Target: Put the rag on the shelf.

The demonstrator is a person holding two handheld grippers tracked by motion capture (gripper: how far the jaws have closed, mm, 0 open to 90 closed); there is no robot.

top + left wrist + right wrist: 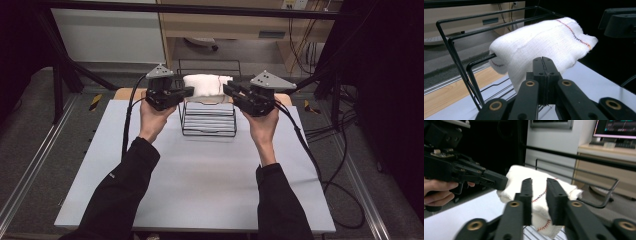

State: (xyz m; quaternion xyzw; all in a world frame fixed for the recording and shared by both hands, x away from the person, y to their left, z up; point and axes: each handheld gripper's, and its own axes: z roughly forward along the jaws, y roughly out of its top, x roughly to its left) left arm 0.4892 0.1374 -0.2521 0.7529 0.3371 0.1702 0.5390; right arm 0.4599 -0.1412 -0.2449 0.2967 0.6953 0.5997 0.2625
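Observation:
A white cloth (207, 85) (544, 37) (524, 173) with red stitching lies draped over the top bars of a black wire rack (208, 120) (454, 57) (579, 167) at the back of the table. My left gripper (189, 91) (542, 60) (502, 182) meets the cloth's left end, its jaws pressed together on a pinch of the fabric. My right gripper (227, 89) (539, 182) is at the cloth's right end. Its jaws stand a narrow gap apart, with the cloth showing in the gap and the pads not pressing on it.
The rack stands on a pale grey table top (200, 175) with a wooden strip (446, 100) at its far edge. Black cables (320, 165) trail off the right side. Both forearms reach in from the near edge.

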